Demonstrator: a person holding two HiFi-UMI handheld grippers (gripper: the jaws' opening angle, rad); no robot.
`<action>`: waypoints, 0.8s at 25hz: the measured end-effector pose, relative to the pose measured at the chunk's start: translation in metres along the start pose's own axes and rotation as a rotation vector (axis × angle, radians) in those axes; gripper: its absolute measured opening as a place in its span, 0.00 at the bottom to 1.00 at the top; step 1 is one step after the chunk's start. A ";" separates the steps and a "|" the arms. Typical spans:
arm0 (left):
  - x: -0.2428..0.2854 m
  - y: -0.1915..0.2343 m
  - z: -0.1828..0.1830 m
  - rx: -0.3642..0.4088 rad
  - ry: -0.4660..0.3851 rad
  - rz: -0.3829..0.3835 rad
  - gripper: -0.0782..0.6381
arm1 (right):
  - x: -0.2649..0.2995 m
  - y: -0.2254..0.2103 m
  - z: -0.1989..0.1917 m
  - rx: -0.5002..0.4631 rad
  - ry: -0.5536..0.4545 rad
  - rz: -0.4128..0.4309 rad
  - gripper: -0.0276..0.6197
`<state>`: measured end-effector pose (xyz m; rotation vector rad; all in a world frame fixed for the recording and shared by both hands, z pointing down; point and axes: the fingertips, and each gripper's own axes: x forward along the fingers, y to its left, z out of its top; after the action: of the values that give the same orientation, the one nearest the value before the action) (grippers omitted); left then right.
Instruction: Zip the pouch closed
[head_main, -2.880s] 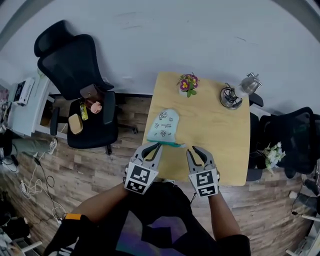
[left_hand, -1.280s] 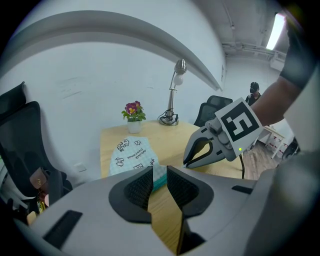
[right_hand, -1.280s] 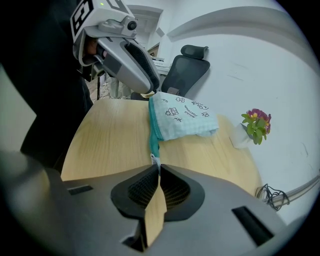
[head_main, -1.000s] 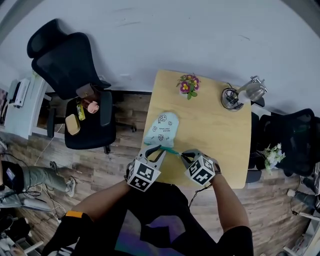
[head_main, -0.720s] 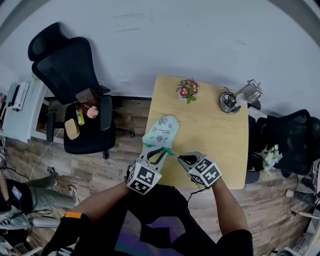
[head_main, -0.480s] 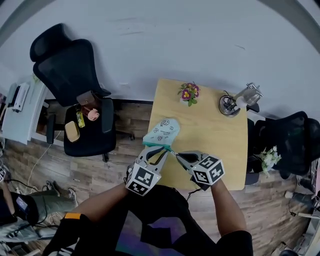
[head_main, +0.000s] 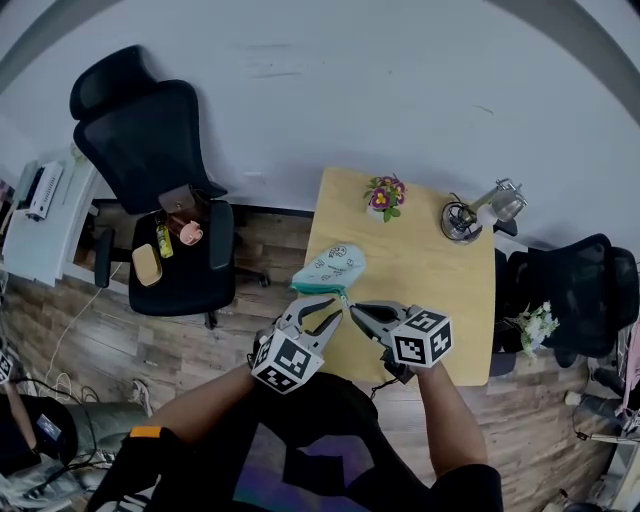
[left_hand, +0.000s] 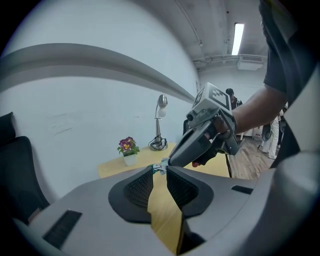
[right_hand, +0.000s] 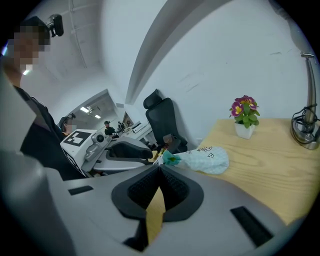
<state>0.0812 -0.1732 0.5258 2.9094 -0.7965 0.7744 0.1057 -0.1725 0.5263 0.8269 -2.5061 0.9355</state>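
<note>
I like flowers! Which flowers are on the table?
The purple flowers in the white pot. The pale bunch stands off the table, beside the right-hand black chair.

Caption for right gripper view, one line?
Right gripper and left gripper pinch the pouch at its teal end on the table.

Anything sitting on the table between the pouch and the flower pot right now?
No. The table is bare wood between the pouch and the flower pot; the head view and the right gripper view both show it.
</note>
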 end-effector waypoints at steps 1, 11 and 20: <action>0.001 -0.001 -0.001 0.013 0.004 -0.007 0.23 | 0.001 0.001 0.001 -0.004 0.002 0.002 0.07; 0.007 -0.001 0.001 0.055 0.000 -0.017 0.25 | 0.006 0.007 -0.001 -0.039 0.033 0.009 0.07; 0.008 -0.001 0.004 0.051 -0.016 -0.009 0.21 | 0.005 0.004 0.003 -0.024 0.022 0.008 0.07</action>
<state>0.0889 -0.1770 0.5265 2.9657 -0.7757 0.7835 0.0996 -0.1744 0.5243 0.7956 -2.4987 0.9099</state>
